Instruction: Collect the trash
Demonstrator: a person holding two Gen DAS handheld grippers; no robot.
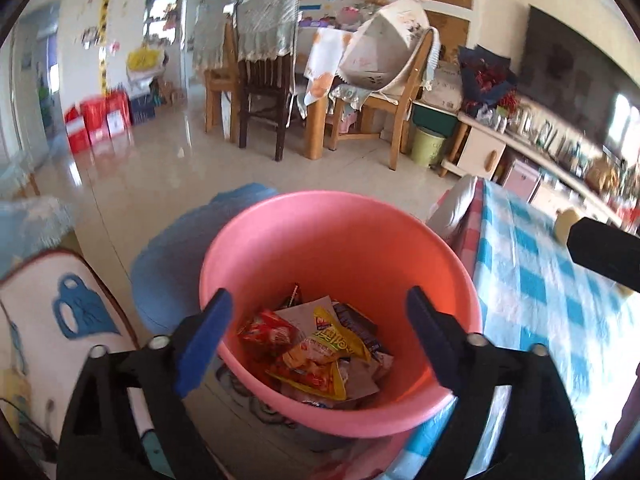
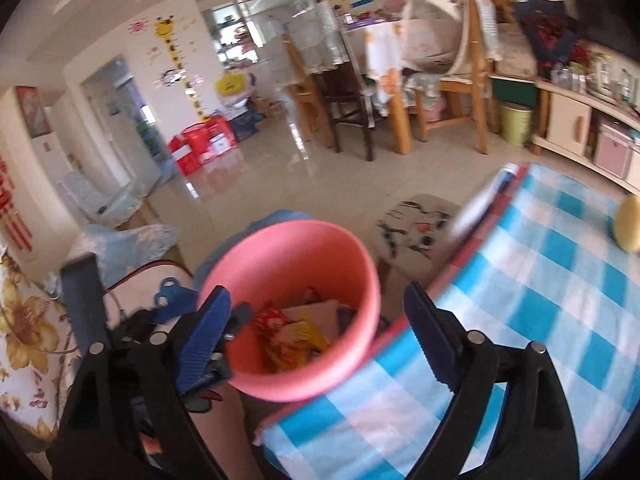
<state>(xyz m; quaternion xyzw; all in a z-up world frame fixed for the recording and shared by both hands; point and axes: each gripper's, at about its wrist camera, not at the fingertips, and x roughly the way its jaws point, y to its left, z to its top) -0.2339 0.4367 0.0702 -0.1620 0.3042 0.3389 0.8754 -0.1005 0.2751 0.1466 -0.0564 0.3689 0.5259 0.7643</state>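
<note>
Trash wrappers sit piled in the bottom of pink bucket: red, yellow and dark packets plus crumpled paper. Bucket stands on the floor, just beside the edge of a table with blue-white checked cloth.

Left gripper hangs over the bucket mouth, jaws spread wide, nothing between the pads, wrappers visible through the gap. Right gripper also spread wide and empty; its left finger is over the bucket rim, right finger over the checked cloth.

Yellow round object lies on the cloth, well apart from the bucket. White cushion with blue print is left of the bucket. Wooden chairs and tiled floor behind.
</note>
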